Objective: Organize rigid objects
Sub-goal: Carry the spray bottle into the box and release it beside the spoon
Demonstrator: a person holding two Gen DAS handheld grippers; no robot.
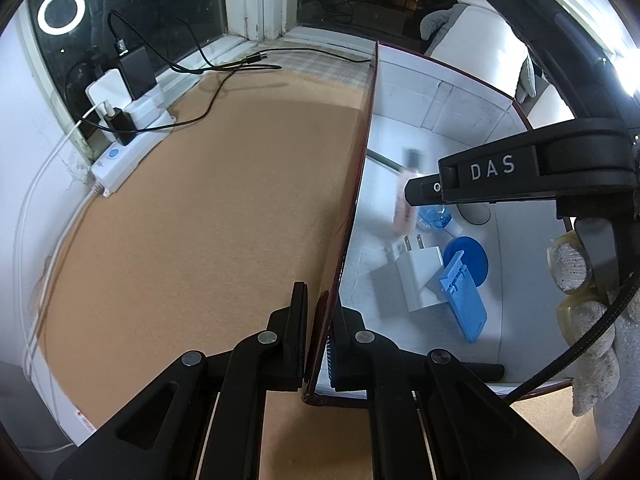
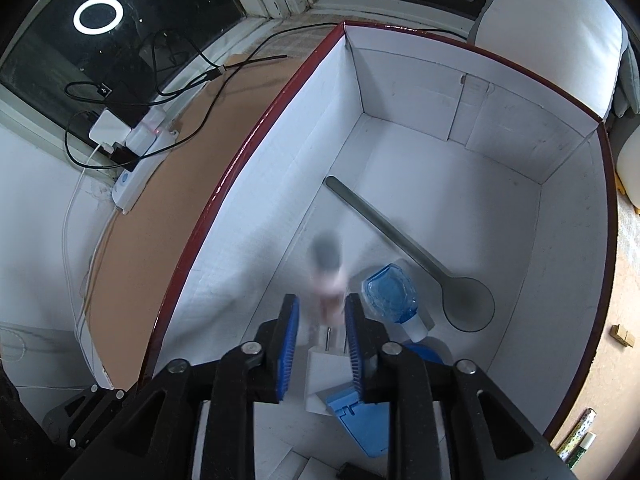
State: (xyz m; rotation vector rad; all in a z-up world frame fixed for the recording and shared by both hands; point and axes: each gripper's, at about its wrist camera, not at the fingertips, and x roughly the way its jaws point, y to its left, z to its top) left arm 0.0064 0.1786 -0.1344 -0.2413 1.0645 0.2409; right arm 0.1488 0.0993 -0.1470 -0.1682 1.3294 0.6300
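Observation:
A white box with a dark red rim (image 2: 240,152) stands on the brown tabletop (image 1: 200,208). My left gripper (image 1: 319,300) is shut on the box's left wall (image 1: 362,152), one finger on each side. My right gripper (image 2: 320,320) hangs over the inside of the box, pointing down, jaws apart. Just beyond its tips is a blurred pink tube with a dark cap (image 2: 329,280), clear of both pads. On the box floor lie a white plug charger (image 1: 416,276), a blue plastic stand (image 1: 464,304), a blue round lid (image 1: 474,254), a clear blue bottle piece (image 2: 390,294) and a grey spoon (image 2: 400,240).
A white power strip with chargers (image 1: 120,120) and black cables (image 1: 208,80) lies along the window sill at the far left. A plush penguin (image 1: 480,40) sits behind the box. A gloved hand (image 1: 580,272) holds the right gripper. Small wrapped items (image 2: 576,440) lie right of the box.

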